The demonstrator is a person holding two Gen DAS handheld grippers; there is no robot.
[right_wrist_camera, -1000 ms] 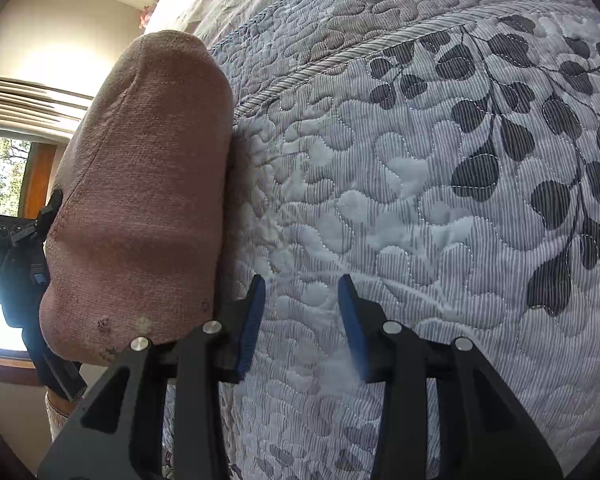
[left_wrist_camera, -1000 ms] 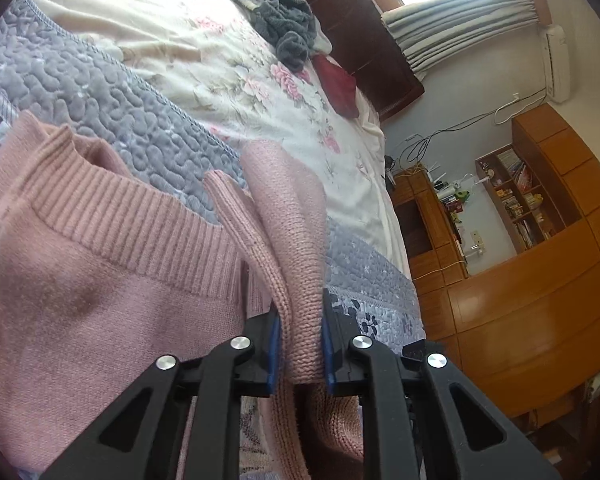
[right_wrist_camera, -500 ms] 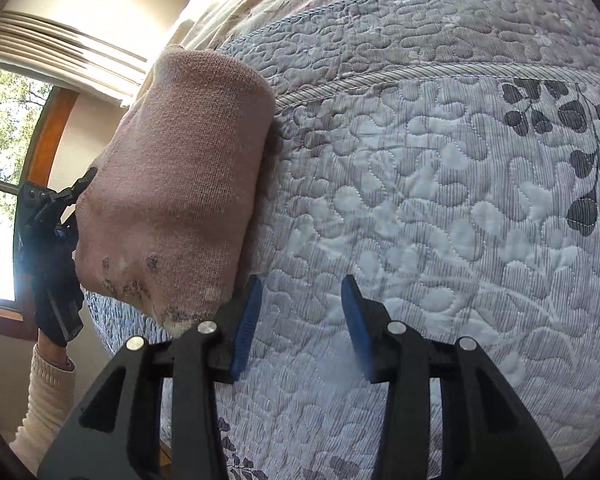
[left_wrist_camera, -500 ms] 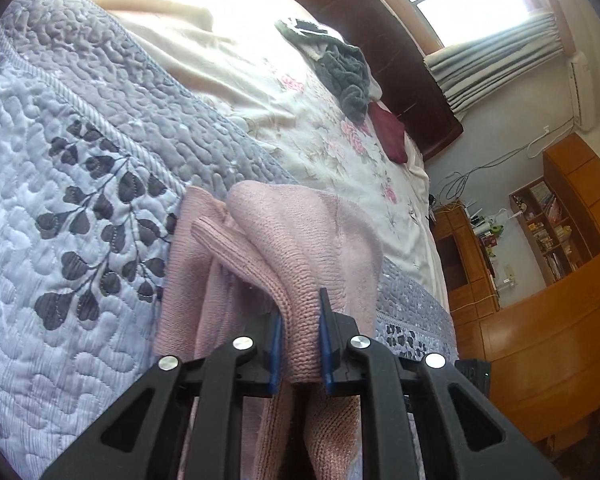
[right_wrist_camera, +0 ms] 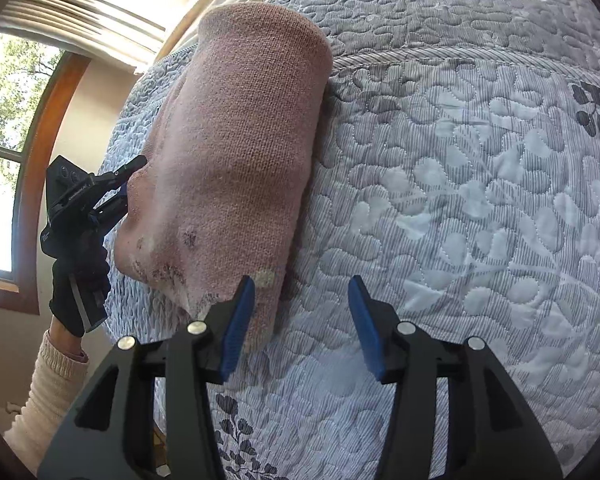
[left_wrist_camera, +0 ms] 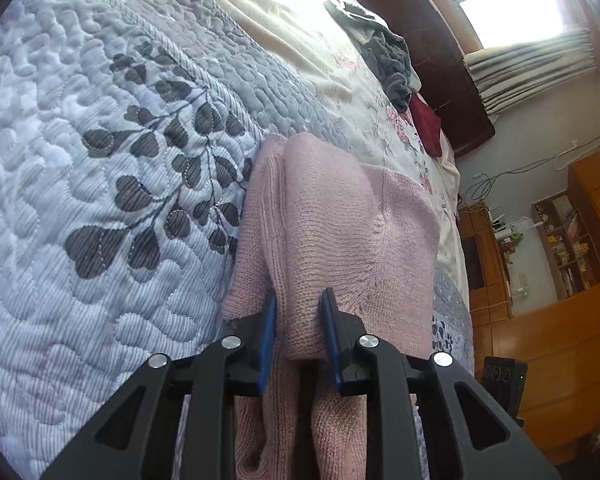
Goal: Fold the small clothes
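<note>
Left gripper [left_wrist_camera: 298, 330] clamped on a fold of the pink knit sweater [left_wrist_camera: 340, 232], blue pads pressed into the wool from both sides, more of the knit hanging between the black arms toward 6 o'clock. Bulk of the sweater heaped toward 12 o'clock from the jaws, lying on the grey quilted bedspread [left_wrist_camera: 100, 184] with its dark leaf print at 9 o'clock. Farther off toward 1 o'clock, a grey garment [left_wrist_camera: 392, 56] and a dark red garment [left_wrist_camera: 426, 124] on the floral sheet [left_wrist_camera: 328, 64], near the dark headboard [left_wrist_camera: 440, 52]. Wooden shelving [left_wrist_camera: 572, 232] at 3 o'clock.

Right gripper [right_wrist_camera: 300, 322] spread wide and empty, hovering over the bedspread [right_wrist_camera: 460, 200]; left pad just beside the sweater's [right_wrist_camera: 236, 160] near corner, contact hard to judge. Sweater folded into a rounded bundle toward 11 o'clock. At 9 o'clock, the other gripper [right_wrist_camera: 120, 188] biting the bundle's edge, held by a black-gloved hand [right_wrist_camera: 78, 280] with a cream sleeve [right_wrist_camera: 48, 392]
</note>
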